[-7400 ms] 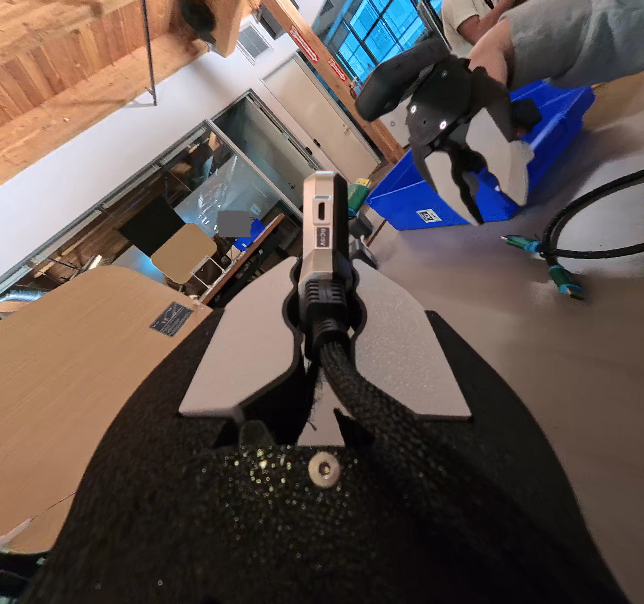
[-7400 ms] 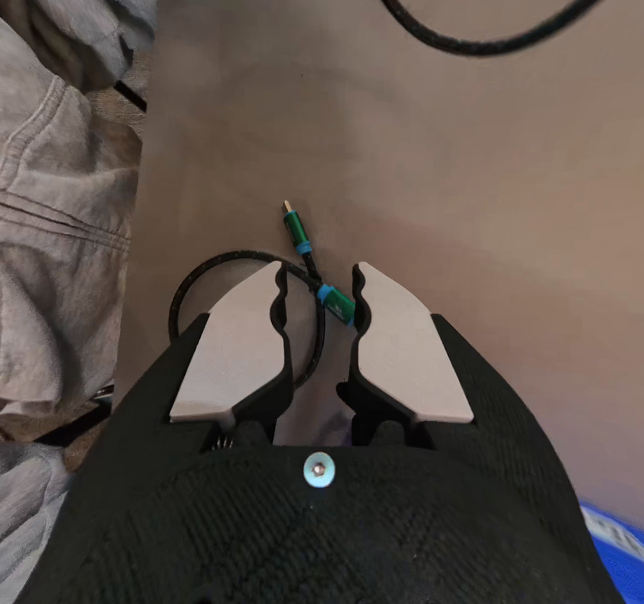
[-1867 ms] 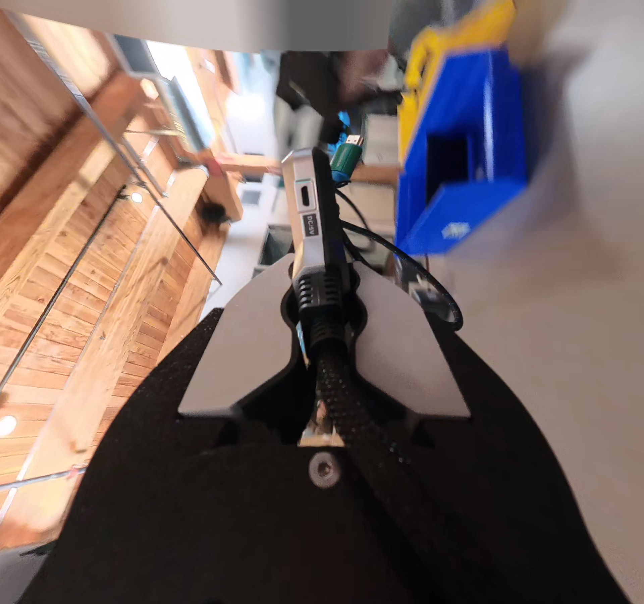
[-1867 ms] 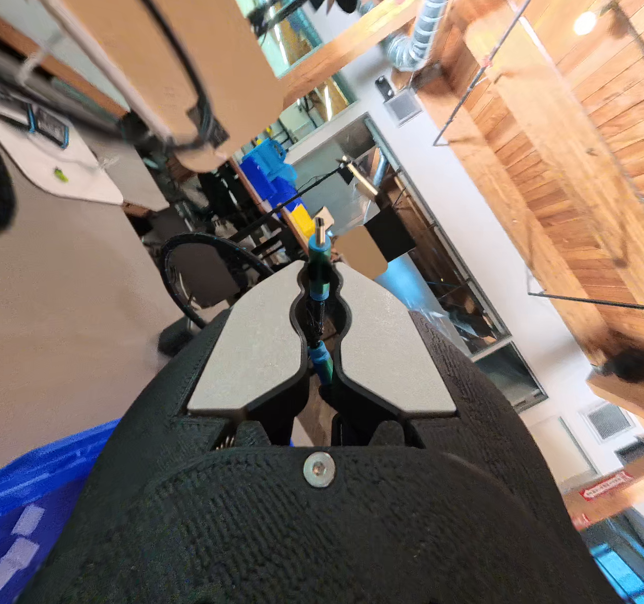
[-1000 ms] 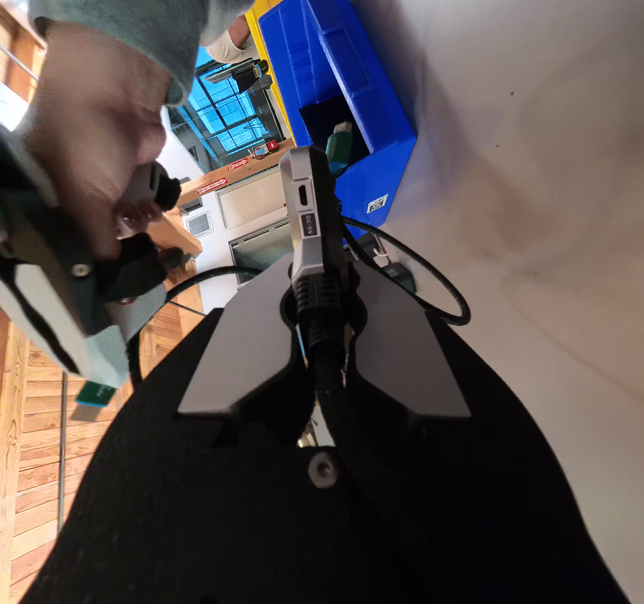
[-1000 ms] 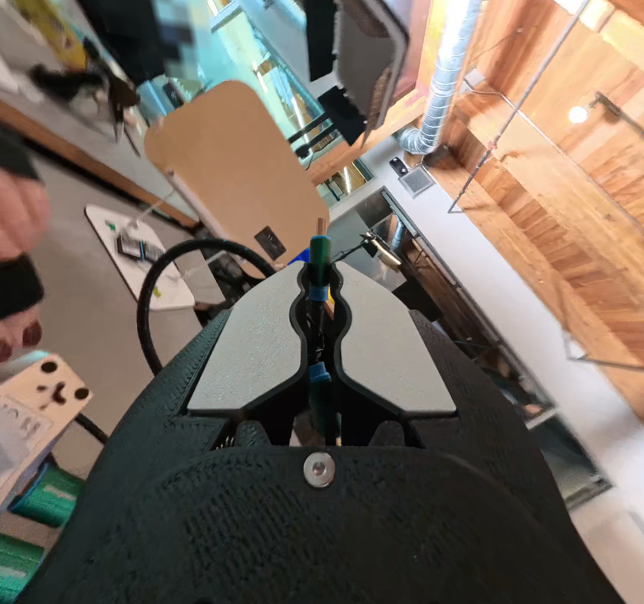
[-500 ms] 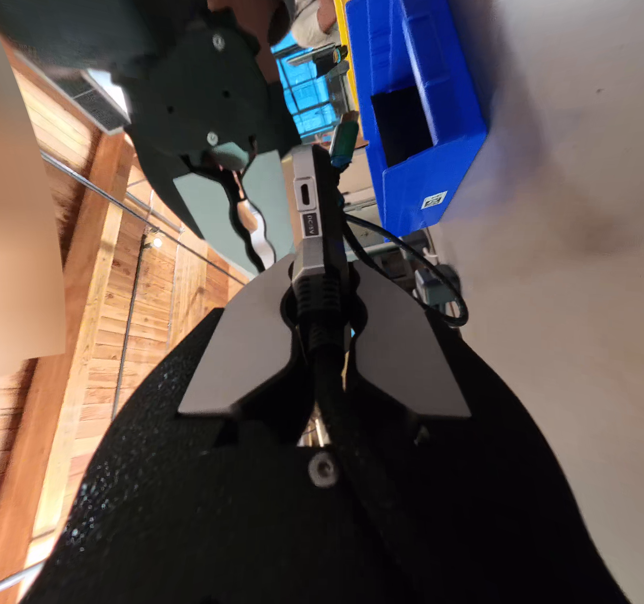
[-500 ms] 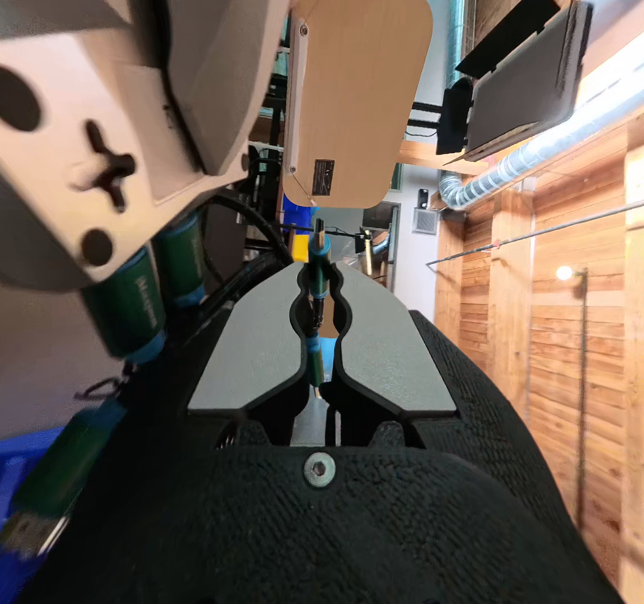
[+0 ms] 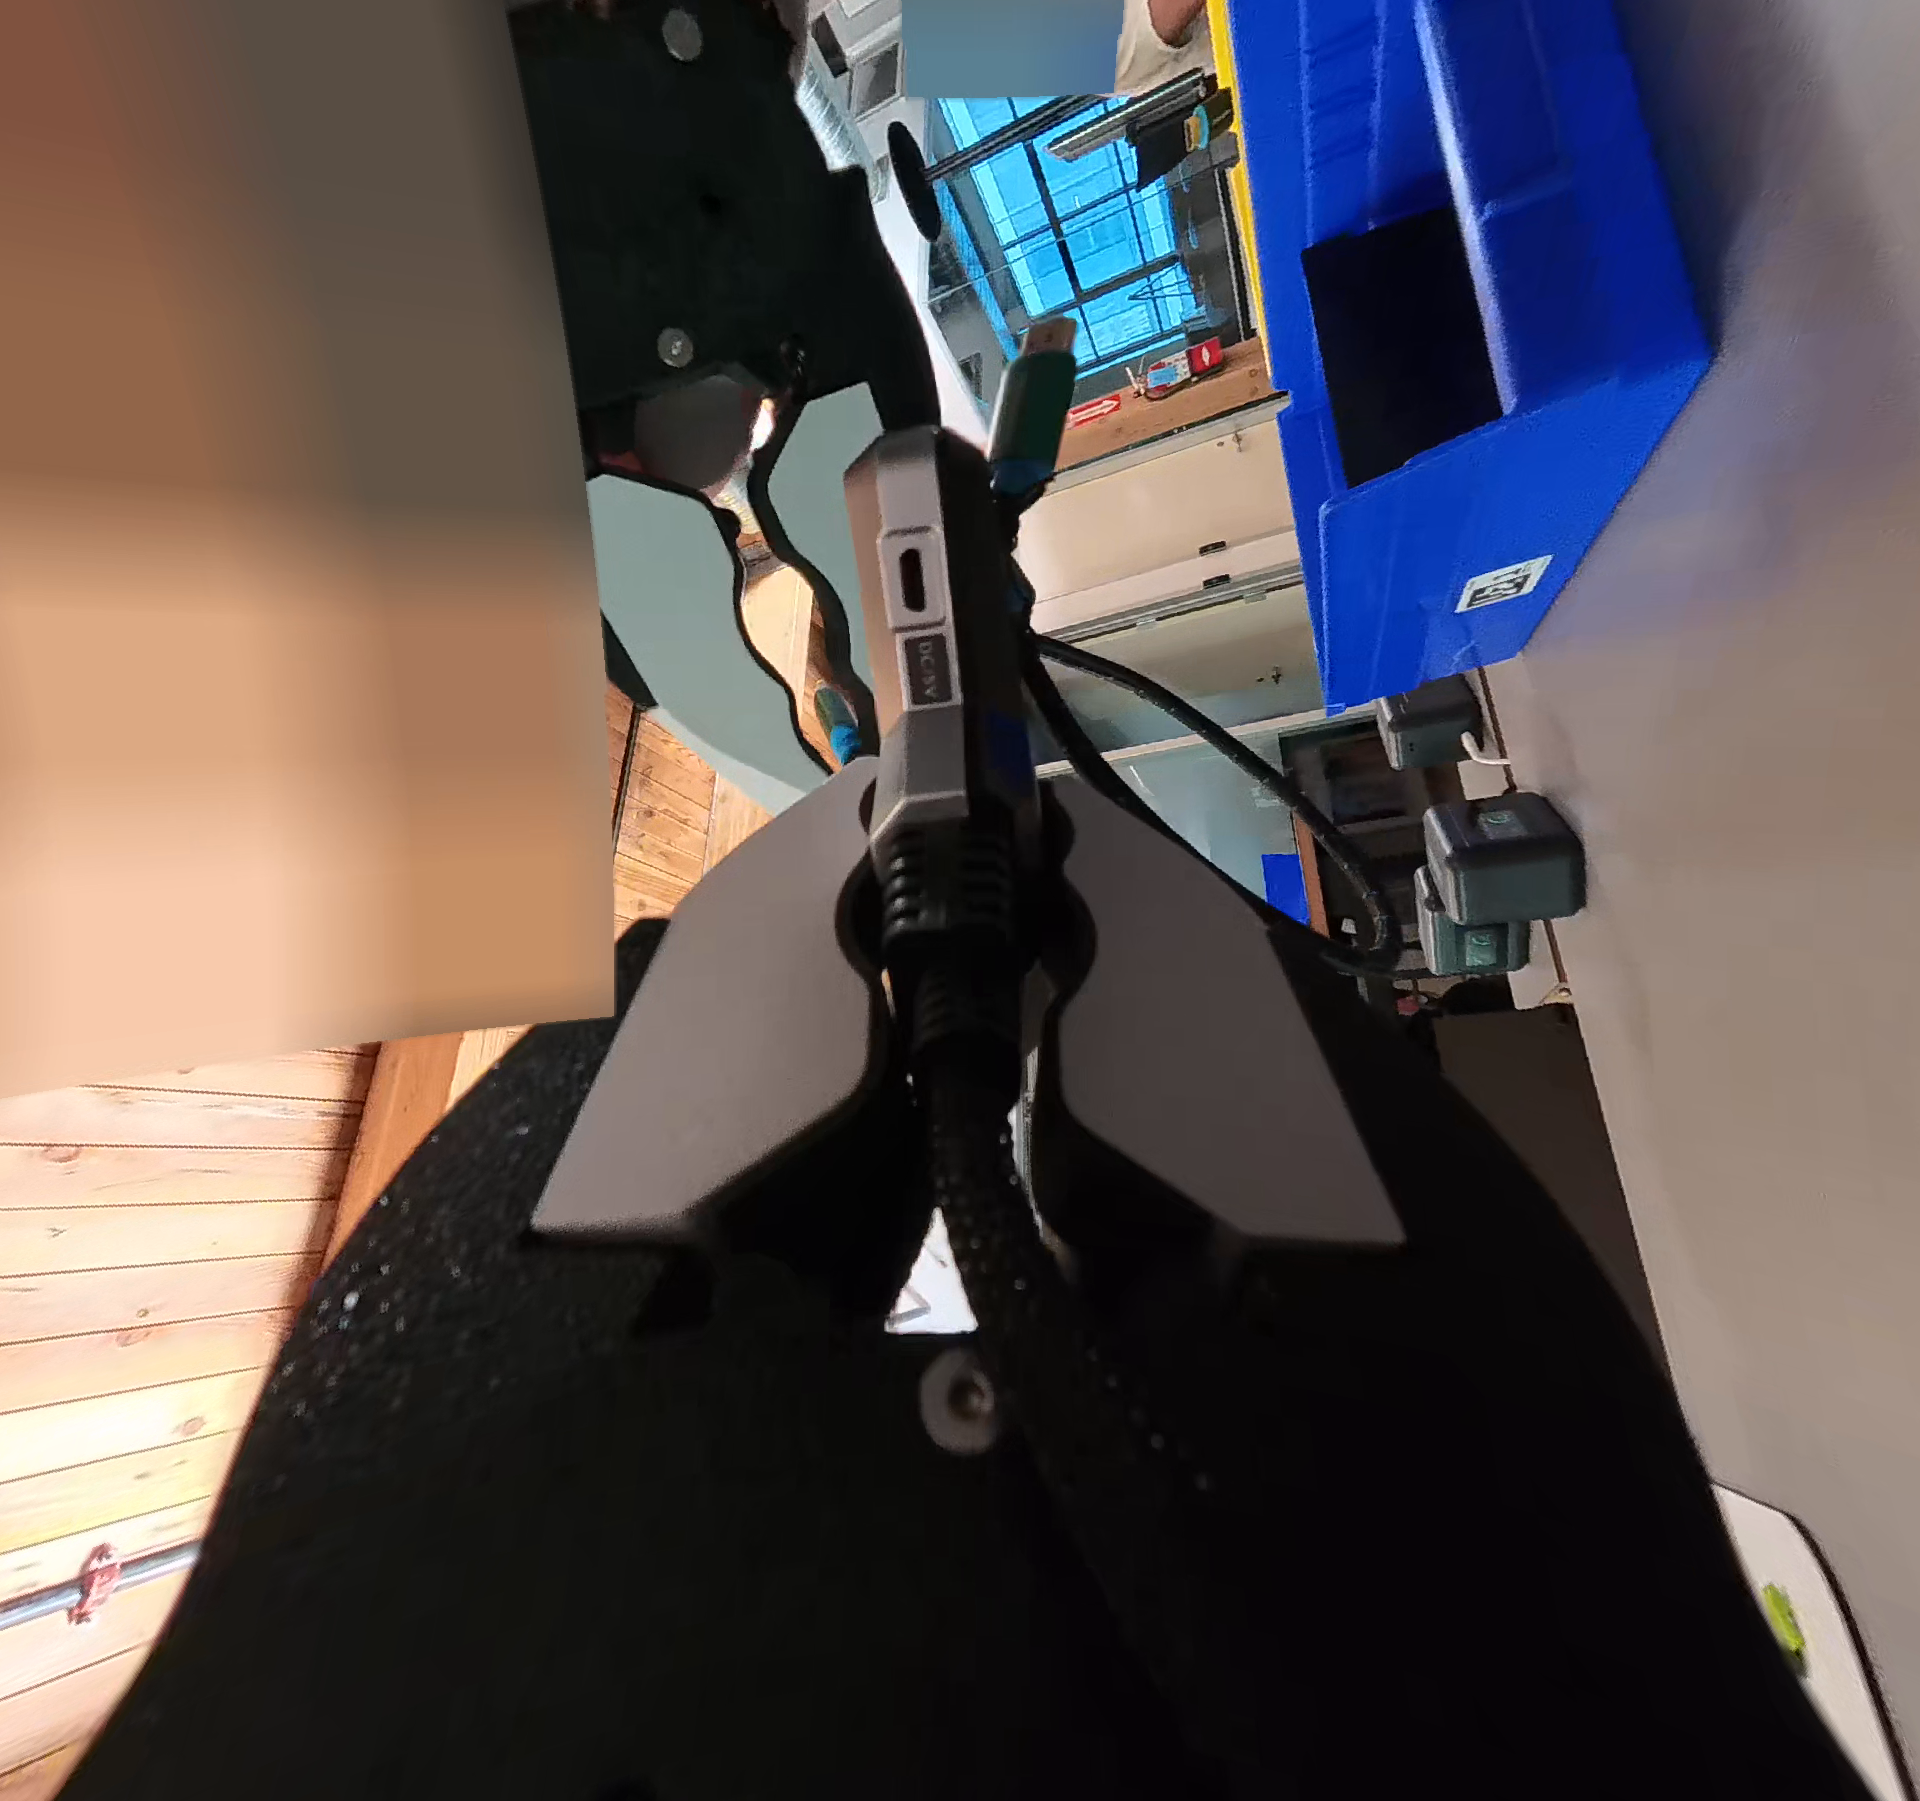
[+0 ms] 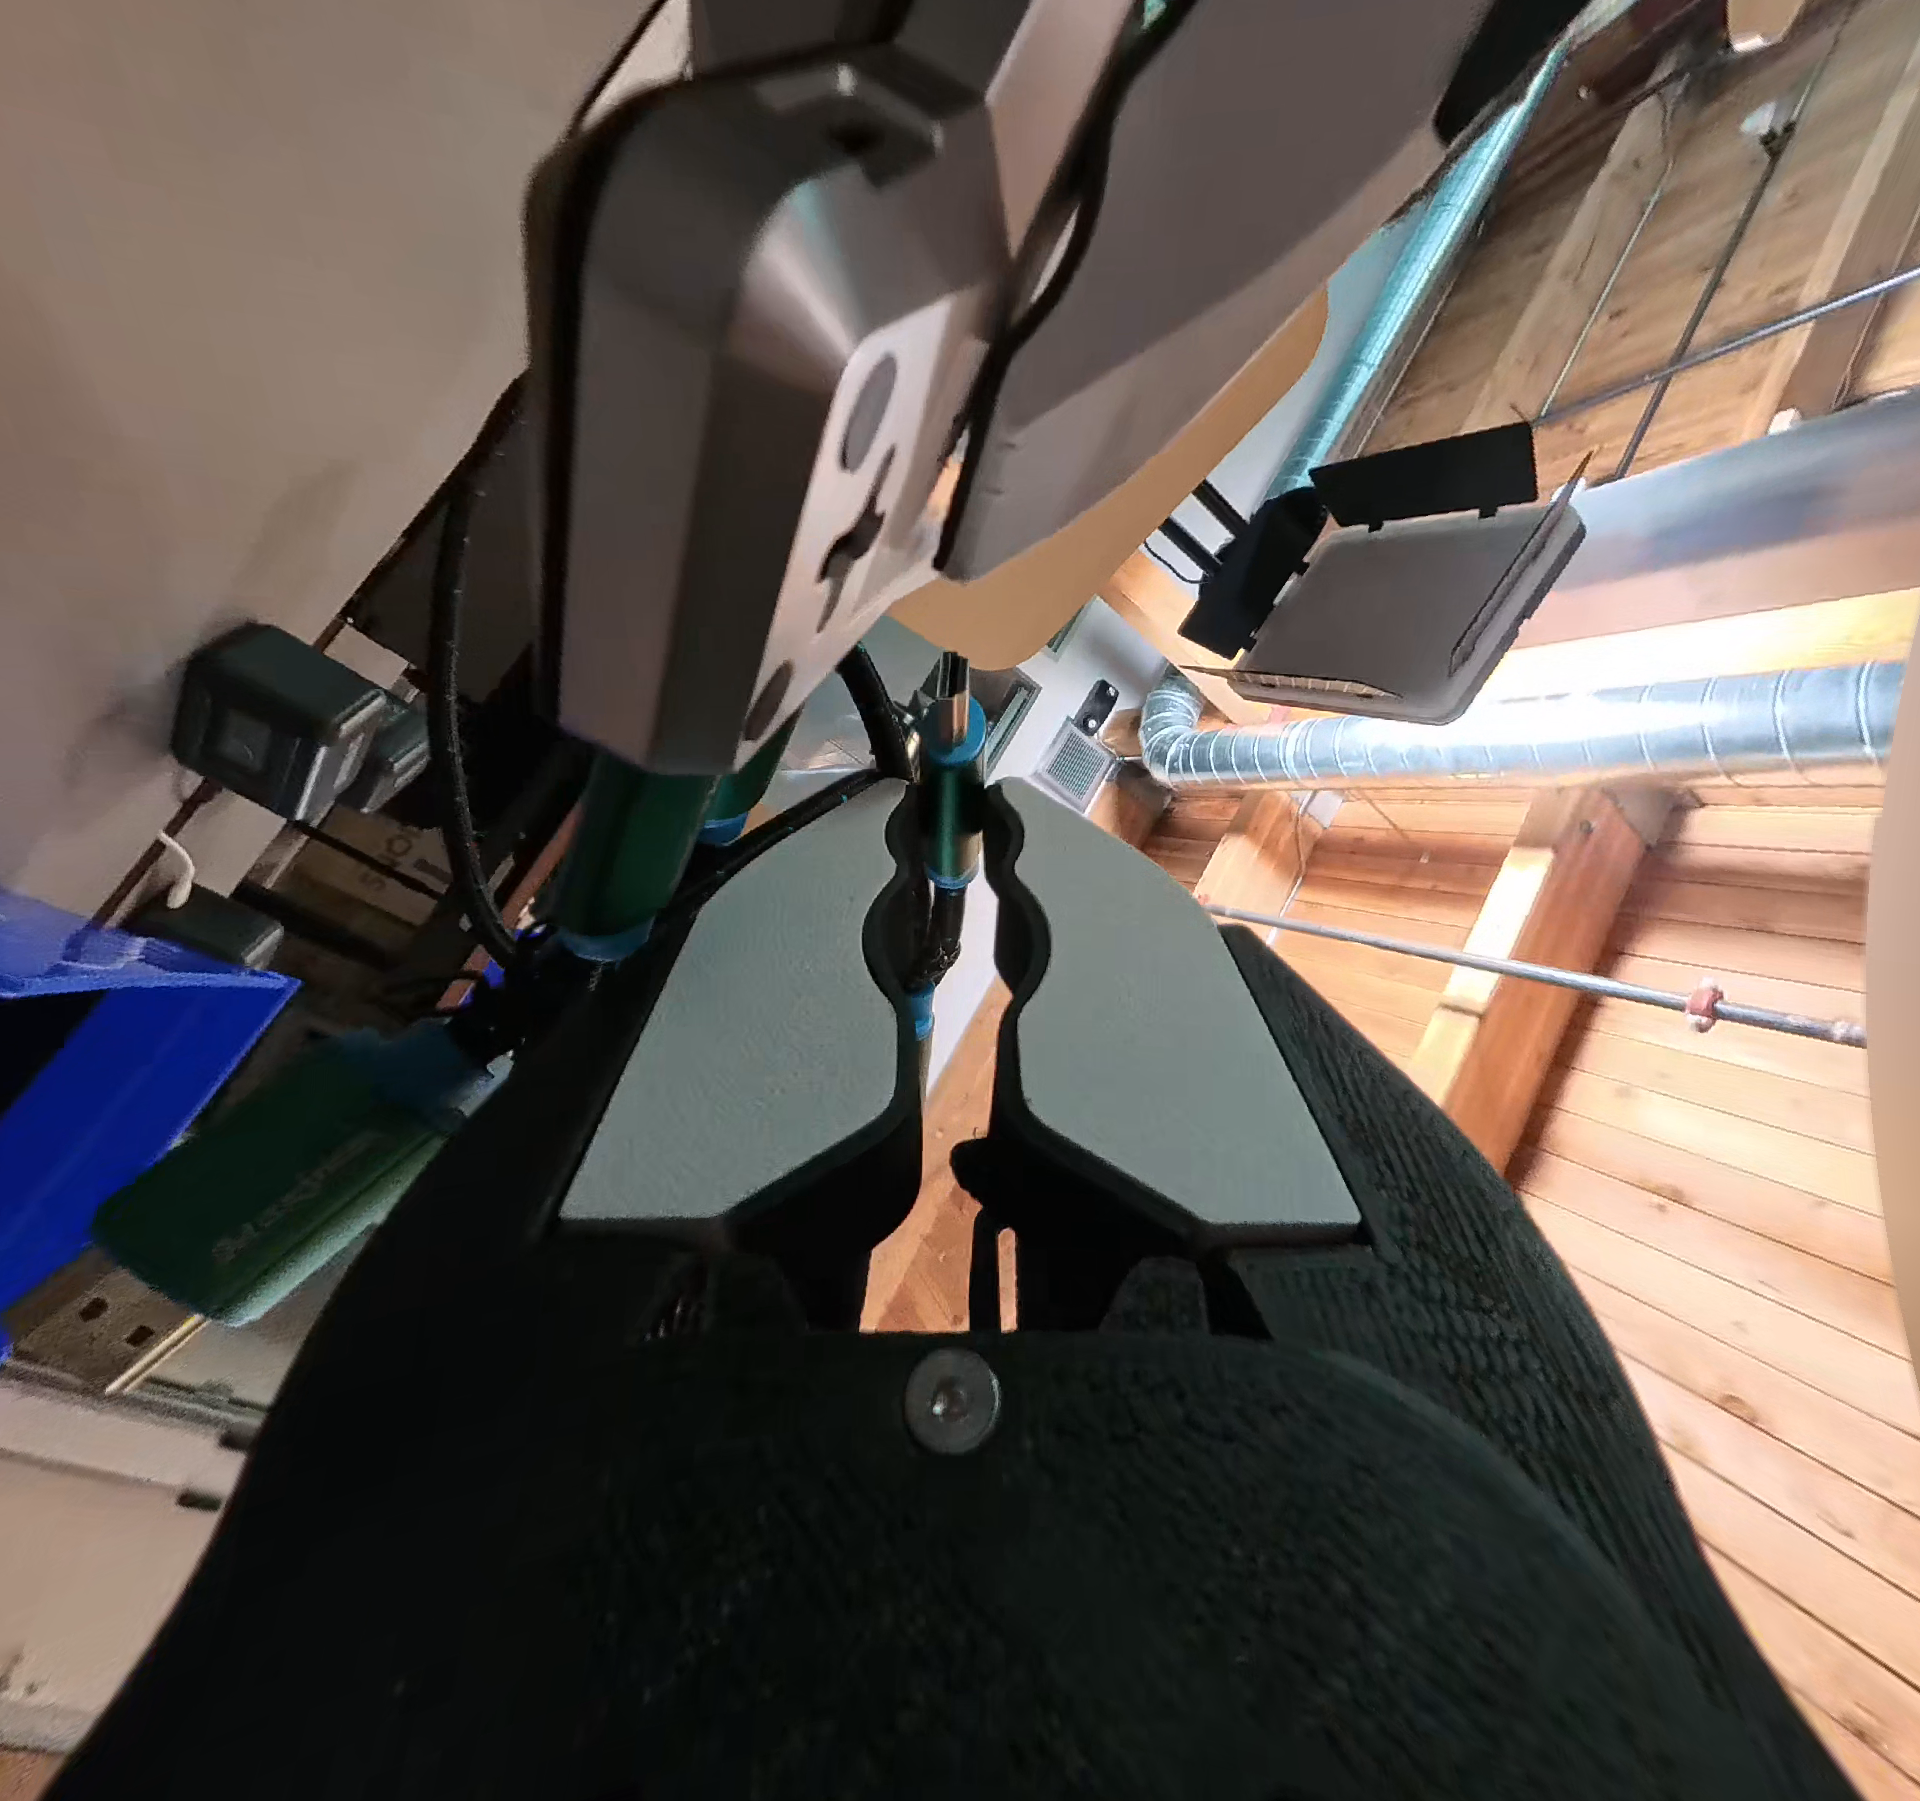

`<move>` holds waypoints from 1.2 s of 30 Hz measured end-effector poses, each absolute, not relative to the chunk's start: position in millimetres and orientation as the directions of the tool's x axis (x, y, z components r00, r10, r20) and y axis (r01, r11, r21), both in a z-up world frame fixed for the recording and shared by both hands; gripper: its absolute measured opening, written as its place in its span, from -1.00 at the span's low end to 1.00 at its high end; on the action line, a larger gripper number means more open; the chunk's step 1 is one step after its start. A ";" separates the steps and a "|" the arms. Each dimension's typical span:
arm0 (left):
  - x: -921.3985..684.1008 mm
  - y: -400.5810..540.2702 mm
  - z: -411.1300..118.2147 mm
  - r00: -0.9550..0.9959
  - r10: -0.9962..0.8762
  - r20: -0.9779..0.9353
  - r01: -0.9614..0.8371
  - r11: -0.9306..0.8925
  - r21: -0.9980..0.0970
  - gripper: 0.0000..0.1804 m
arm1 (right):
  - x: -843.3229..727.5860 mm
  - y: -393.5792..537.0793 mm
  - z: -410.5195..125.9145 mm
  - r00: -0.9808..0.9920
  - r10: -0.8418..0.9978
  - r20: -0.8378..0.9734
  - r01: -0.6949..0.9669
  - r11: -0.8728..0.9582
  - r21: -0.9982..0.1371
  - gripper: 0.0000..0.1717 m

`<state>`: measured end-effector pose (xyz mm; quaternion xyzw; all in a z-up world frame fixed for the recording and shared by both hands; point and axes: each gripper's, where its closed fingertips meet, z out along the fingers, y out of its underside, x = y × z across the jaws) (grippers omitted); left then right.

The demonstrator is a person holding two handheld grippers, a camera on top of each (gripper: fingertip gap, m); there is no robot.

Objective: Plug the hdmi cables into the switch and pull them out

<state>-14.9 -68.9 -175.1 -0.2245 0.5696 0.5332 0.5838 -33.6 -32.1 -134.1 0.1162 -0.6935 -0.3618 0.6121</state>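
Observation:
My left gripper (image 9: 961, 816) is shut on the ribbed black cable end of a slim grey adapter (image 9: 914, 629), which sticks out past the fingertips with a small port facing me. A green plug (image 9: 1029, 401) shows behind the adapter's far end. My right gripper (image 10: 951, 816) is shut on a small green cable plug (image 10: 948, 816) with blue collars, its metal tip pointing forward. In the left wrist view the right gripper (image 9: 821, 702) sits just left of the adapter. In the right wrist view the adapter (image 10: 675, 349) looms close above the plug. I cannot tell whether they touch.
A blue bin (image 9: 1455, 297) stands on the grey table (image 9: 1766, 920), also seen in the right wrist view (image 10: 104, 1024). Small grey boxes (image 9: 1496, 858) sit at the table's edge. A black cable loop (image 9: 1247, 775) hangs from the adapter. A large green plug (image 10: 260, 1221) lies low left. Across from one pair of fingers to the other is roughly 6 cm.
Both grippers kept their grip. The right gripper with the green plug has moved in close beside the adapter, which now fills the top of the right wrist view.

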 end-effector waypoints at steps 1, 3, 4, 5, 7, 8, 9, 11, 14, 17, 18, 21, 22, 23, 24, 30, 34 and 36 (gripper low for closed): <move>-15.1 -69.1 -173.9 -0.200 0.360 -0.911 -0.883 0.338 0.327 -0.73 | -33.3 -31.2 -133.0 -0.219 -0.606 0.765 0.283 0.711 0.644 -0.89; -15.9 -68.5 -173.1 -0.186 0.355 -0.916 -0.885 0.345 0.313 -0.74 | -32.6 -29.5 -128.9 -0.187 -0.588 0.787 0.293 0.732 0.616 -0.89; -17.0 -67.5 -173.5 -0.174 0.346 -0.922 -0.888 0.350 0.299 -0.73 | -31.8 -29.2 -124.8 -0.158 -0.563 0.811 0.299 0.756 0.583 -0.89; -19.1 -66.4 -174.3 -0.166 0.339 -0.926 -0.891 0.350 0.288 -0.74 | -30.5 -27.7 -117.6 -0.119 -0.534 0.837 0.314 0.780 0.542 -0.89; -26.2 -63.8 -176.6 -0.170 0.329 -0.929 -0.899 0.333 0.283 -0.73 | -23.8 -19.6 -95.0 -0.027 -0.449 0.893 0.359 0.830 0.428 -0.89; -30.0 -62.8 -178.2 -0.176 0.324 -0.930 -0.903 0.323 0.283 -0.73 | -18.2 -14.3 -80.8 0.031 -0.401 0.916 0.382 0.851 0.360 -0.89; -33.0 -62.4 -180.0 -0.176 0.316 -0.932 -0.906 0.319 0.279 -0.74 | -11.5 -9.1 -66.6 0.090 -0.364 0.927 0.400 0.865 0.301 -0.89; -35.7 -63.1 -182.9 -0.177 0.310 -0.934 -0.906 0.320 0.278 -0.74 | 1.8 -0.7 -43.2 0.180 -0.334 0.925 0.426 0.874 0.233 -0.88; -41.5 -62.9 -185.8 -0.171 0.298 -0.939 -0.915 0.306 0.264 -0.74 | 23.6 10.2 -11.8 0.288 -0.395 0.872 0.481 0.848 0.225 -0.89; -50.4 -63.5 -185.8 -0.138 0.289 -0.947 -0.928 0.297 0.226 -0.74 | 47.6 30.7 12.3 0.389 -0.342 0.855 0.511 0.853 0.109 -0.88; -51.6 -65.1 -183.0 -0.110 0.293 -0.950 -0.931 0.304 0.201 -0.74 | 52.8 42.0 14.0 0.391 -0.326 0.861 0.531 0.844 0.079 -0.88; -49.8 -73.1 -165.4 -0.031 0.341 -0.940 -0.933 0.328 0.150 -0.74 | 56.9 85.7 -4.9 0.302 -0.349 0.887 0.639 0.765 0.084 -0.89; -48.0 -76.3 -158.3 -0.004 0.359 -0.933 -0.931 0.340 0.135 -0.74 | 53.9 97.8 -18.8 0.256 -0.345 0.903 0.661 0.744 0.097 -0.89; -45.8 -79.5 -151.5 0.026 0.375 -0.927 -0.927 0.356 0.118 -0.74 | 49.4 107.5 -34.6 0.209 -0.337 0.918 0.675 0.729 0.114 -0.88; -42.9 -82.7 -145.3 0.061 0.385 -0.921 -0.921 0.378 0.097 -0.74 | 44.1 114.8 -50.0 0.165 -0.331 0.929 0.684 0.717 0.134 -0.89; -23.2 -100.9 -124.0 0.246 0.358 -0.901 -0.840 0.543 -0.014 -0.74 | 9.9 124.0 -97.4 0.134 -0.199 0.971 0.634 0.770 0.070 -0.88; -5.7 -114.3 -124.5 0.308 0.259 -0.915 -0.748 0.661 -0.065 -0.74 | 5.6 141.1 -84.3 0.212 -0.146 0.966 0.627 0.779 -0.020 -0.88; 2.5 -115.7 -127.8 0.288 0.254 -0.923 -0.737 0.674 -0.044 -0.74 | 1.5 145.1 -82.9 0.250 -0.069 0.966 0.592 0.800 -0.096 -0.88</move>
